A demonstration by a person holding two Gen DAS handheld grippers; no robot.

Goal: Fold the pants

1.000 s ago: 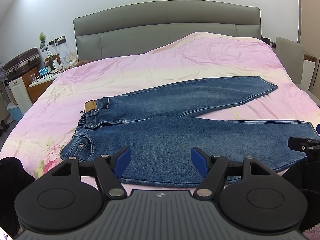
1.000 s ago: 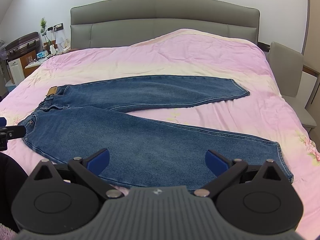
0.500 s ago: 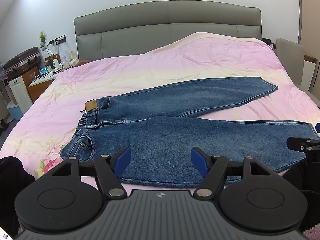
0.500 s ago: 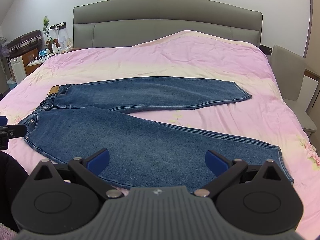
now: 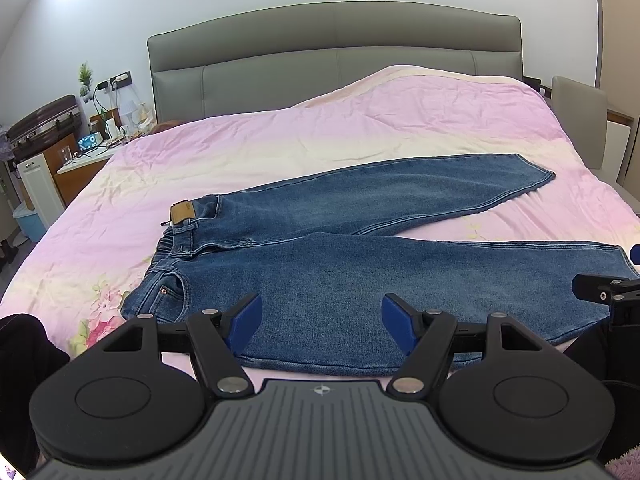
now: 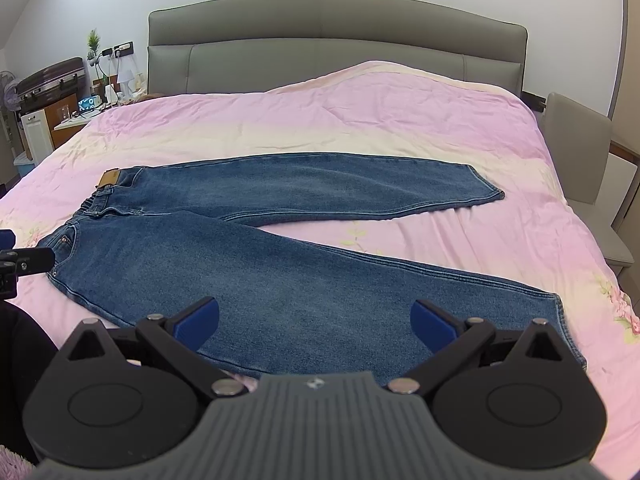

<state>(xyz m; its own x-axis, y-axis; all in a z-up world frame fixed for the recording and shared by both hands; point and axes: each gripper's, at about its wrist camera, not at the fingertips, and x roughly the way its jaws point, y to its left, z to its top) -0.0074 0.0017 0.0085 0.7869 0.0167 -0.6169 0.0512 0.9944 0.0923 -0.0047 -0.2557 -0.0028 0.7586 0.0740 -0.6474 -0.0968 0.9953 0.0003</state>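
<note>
Pants (image 5: pixel 360 276), one pair of blue jeans, lie flat on the pink bedspread (image 5: pixel 280 152) with their two legs spread apart in a V, waistband to my left. Denim looks heavy and floppy yet grippy, so I judge the near waist corner and near hem the best holds. My left gripper (image 5: pixel 321 322) and right gripper (image 6: pixel 314 320) hover over the near leg, both spread wide, holding nothing.
</note>
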